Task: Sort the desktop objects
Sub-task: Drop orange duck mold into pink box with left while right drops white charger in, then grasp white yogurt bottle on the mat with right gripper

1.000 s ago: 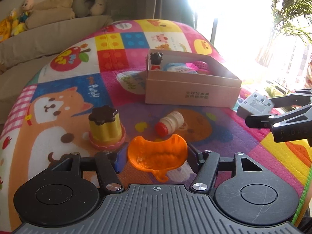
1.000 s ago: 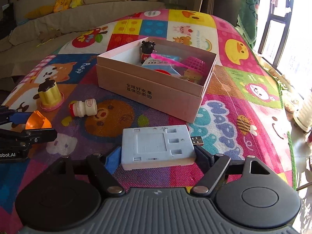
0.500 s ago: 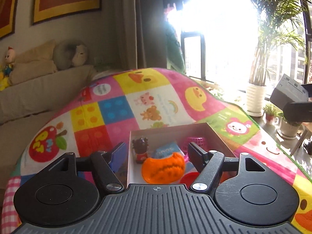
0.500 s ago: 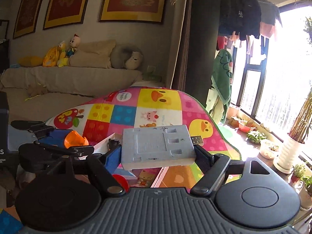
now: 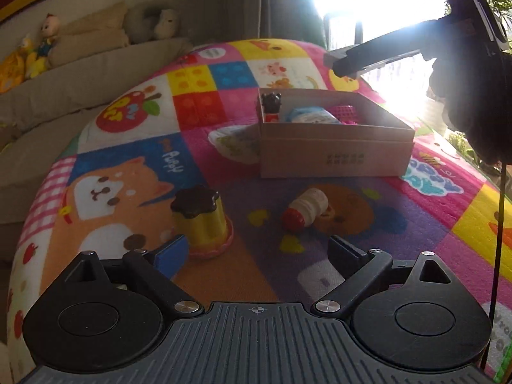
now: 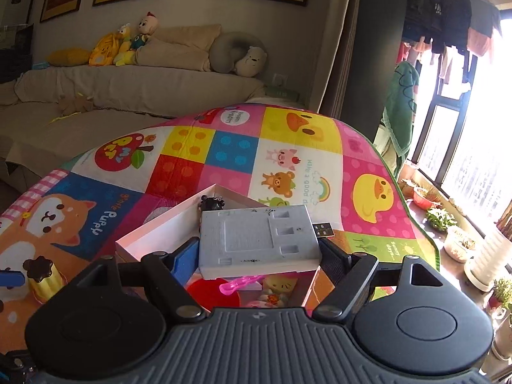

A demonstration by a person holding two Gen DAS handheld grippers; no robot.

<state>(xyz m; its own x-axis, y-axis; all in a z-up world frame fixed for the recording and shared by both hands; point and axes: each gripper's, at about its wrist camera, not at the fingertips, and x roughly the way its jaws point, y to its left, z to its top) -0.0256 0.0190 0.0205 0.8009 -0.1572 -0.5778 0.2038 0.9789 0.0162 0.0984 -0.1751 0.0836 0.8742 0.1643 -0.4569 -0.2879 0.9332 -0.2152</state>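
A: Which hand matters for the next move?

B: The right one. The right gripper (image 6: 259,252) has its jaws clamped on the grey USB hub (image 6: 257,240), one pad on each short end, so the hub's long axis runs from nine to three o'clock across the fingers, its plug poking out at three. It hangs over the pink cardboard box (image 6: 160,224), whose near corner sits at about eight o'clock from the hub.

A: So it only has to let go?

B: That is my judgement. The box interior shows directly at six o'clock beneath the hub (a pink clip and a red toy lie down there), so a release should land it inside, though the fisheye makes it hard to say how squarely it is centred.

A: And the left side?

B: The left gripper (image 5: 256,252) is opening at this moment, and nothing is between its fingers. It points at the play mat (image 5: 416,224). The pudding toy (image 5: 201,217) stands at eleven o'clock, just beside the blue left fingertip. The small bottle with the red cap (image 5: 305,209) lies on its side at one o'clock, cap toward seven, base toward one.

A: Which is nearer?

B: The pudding toy, to the left hand. The box (image 5: 332,150) lies beyond both at one o'clock.
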